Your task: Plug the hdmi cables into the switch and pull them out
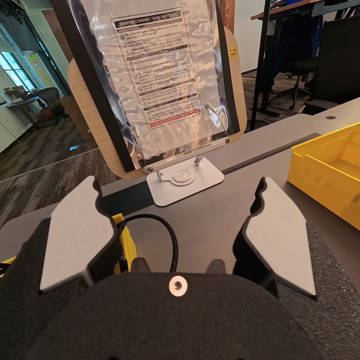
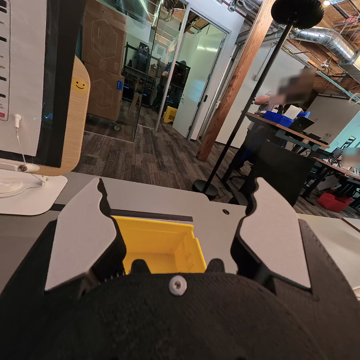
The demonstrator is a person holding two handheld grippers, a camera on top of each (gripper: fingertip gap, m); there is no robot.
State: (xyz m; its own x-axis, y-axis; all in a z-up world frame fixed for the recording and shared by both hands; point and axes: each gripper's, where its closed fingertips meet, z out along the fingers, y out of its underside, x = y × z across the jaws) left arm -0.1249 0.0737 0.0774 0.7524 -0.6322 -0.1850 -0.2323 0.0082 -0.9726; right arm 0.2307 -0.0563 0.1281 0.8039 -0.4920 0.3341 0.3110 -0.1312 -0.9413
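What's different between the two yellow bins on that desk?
A black cable loops out of the left yellow bin, while the right yellow bin shows a bare inside. The left bin is mostly hidden behind the left gripper; the right one sits in open view. Both are yellow plastic on the grey desk.

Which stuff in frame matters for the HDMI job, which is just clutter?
Job:
- black braided cable
- yellow bin it trails from
- left gripper, fingers apart
- right gripper, fingers apart

Clutter:
- instruction sheet stand
- second yellow bin
- black floor lamp

No switch visible.
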